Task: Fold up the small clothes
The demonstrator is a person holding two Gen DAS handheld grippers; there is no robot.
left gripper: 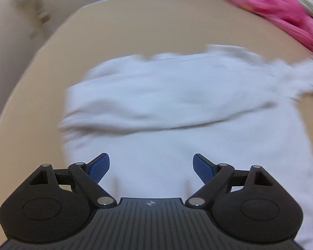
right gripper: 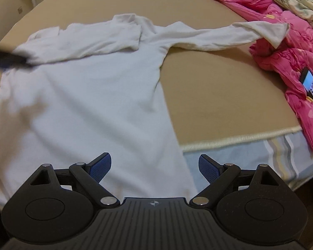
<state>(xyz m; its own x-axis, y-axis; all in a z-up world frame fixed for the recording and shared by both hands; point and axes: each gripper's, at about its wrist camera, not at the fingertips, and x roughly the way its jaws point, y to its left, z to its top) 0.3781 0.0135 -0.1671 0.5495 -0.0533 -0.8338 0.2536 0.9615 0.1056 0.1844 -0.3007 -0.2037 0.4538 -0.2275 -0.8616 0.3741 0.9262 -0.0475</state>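
White long-sleeved shirt (right gripper: 83, 87): plain white throughout, no print noted. Bed surface (right gripper: 219, 79): flat tan, edged with cream piping; mattress side (right gripper: 250, 158) pale blue with lighter and yellowish stripes. Quilt (right gripper: 292, 58): vivid pink with small yellow motifs. Second cover (right gripper: 296, 0): cream with a grey-green leaf pattern. Left gripper (left gripper: 151, 167) and right gripper (right gripper: 155, 167): black bodies, blue textured pads (right gripper: 101, 166)

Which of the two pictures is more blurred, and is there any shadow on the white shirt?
Left wrist view: strongly motion-blurred, white shirt and pink blanket smeared. Right wrist view: mostly sharp, only a dark blurred shape at its left edge; a soft shadow lies on the shirt's left side.
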